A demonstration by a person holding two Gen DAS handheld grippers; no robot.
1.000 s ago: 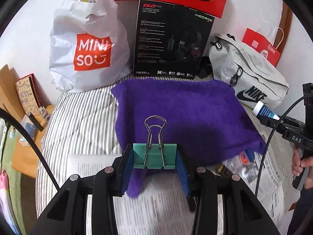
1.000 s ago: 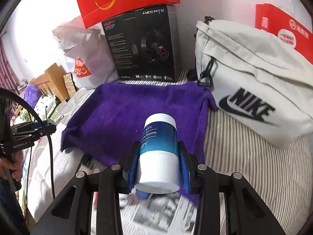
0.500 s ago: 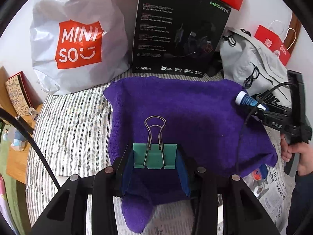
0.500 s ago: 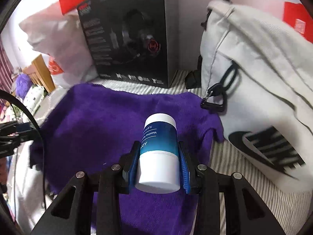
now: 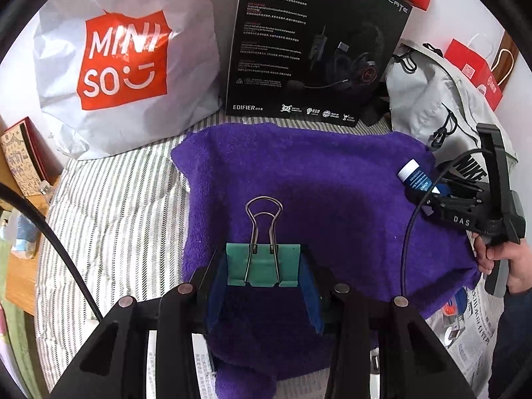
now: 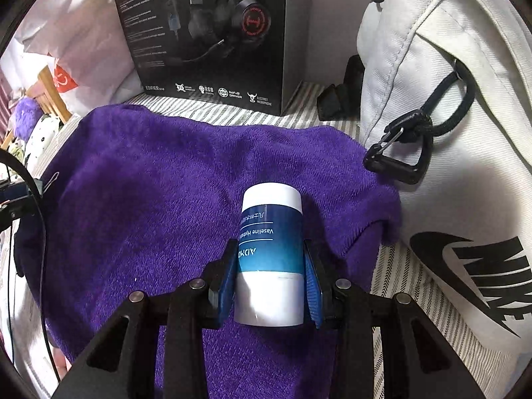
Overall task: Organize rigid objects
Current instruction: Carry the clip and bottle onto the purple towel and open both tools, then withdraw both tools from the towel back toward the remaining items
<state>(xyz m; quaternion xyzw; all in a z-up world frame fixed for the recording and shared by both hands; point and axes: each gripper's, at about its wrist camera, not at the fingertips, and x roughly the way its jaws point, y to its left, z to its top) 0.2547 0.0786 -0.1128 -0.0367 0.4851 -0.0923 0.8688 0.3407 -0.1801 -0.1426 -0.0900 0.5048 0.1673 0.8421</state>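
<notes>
Both grippers loaded above the purple towel point(image 5: 332, 179).
Left gripper point(image 5: 264, 271): fingers pinched the green binder clip point(image 5: 262, 266), wire handles pointing forward. Right gripper point(image 6: 271, 286): fingers clamped the blue-and-white Vaseline bottle point(image 6: 271, 249) near the towel's right edge, beside the white Nike bag point(image 6: 465, 166).

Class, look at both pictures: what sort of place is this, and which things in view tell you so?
Probably a bedroom at home, with a bed used as the work surface. Clues: the striped bedding under the purple towel, and personal belongings along the wall: a shopping bag, a headset box and a white backpack.
</notes>
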